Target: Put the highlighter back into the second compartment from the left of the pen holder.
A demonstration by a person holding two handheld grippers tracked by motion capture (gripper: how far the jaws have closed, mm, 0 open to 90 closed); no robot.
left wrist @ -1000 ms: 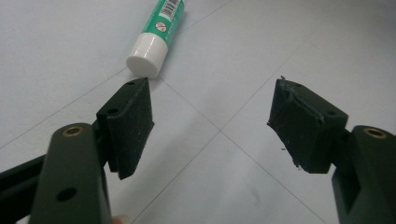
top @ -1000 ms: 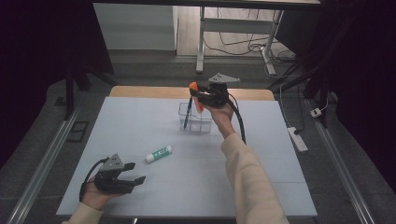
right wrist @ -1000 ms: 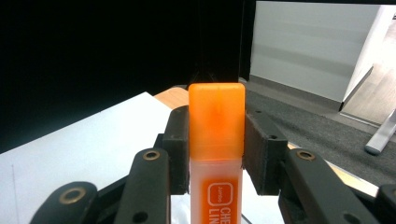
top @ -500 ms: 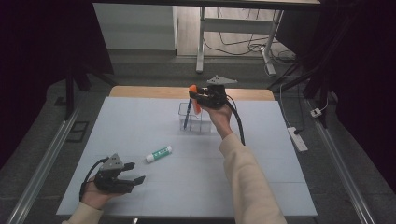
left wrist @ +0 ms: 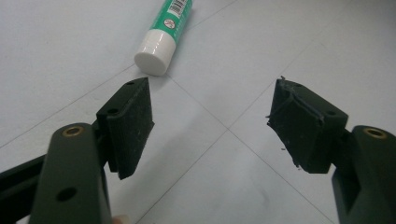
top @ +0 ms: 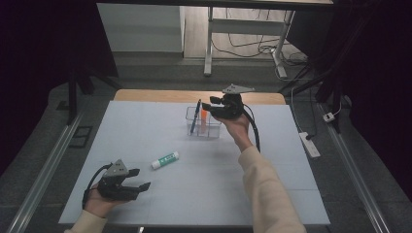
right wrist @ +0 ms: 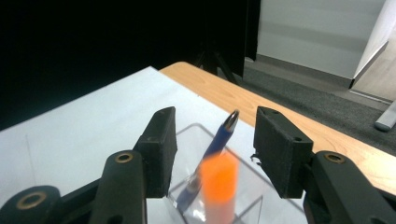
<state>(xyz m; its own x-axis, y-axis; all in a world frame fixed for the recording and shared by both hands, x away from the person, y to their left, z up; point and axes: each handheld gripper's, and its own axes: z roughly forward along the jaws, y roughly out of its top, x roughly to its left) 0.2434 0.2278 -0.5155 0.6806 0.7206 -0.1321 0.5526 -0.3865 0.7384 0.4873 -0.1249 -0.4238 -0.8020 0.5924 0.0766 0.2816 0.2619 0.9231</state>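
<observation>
- A pale blue-grey table (top: 145, 126) stands in a dark room, with a wooden strip along its far edge and grey floor and cables beyond.
- The right gripper (right wrist: 212, 154) has its jaws spread with nothing pressed between the pads; they have just been opening. An orange marker (right wrist: 217, 186) stands below the gap, free of both pads.
- In the high view that right gripper (top: 214, 108) hovers at the right side of a clear plastic holder (top: 211, 130), which sits near the middle of the table's far edge.
- The orange marker (top: 204, 116) stands upright in the holder; a blue pen (top: 195, 116) leans in the holder's left part, its tip poking above the rim.
- In the right gripper view the blue pen (right wrist: 219, 137) slants up between the two jaws, behind the marker.
- The left gripper (left wrist: 215, 126) is released, jaws wide apart and empty, above bare table.
- In the high view the left gripper (top: 138, 179) rests low near the table's near left corner.
- A green and white glue stick (top: 164, 160) lies on its side just beyond it, white cap toward the gripper (left wrist: 163, 32), apart from the pads.
</observation>
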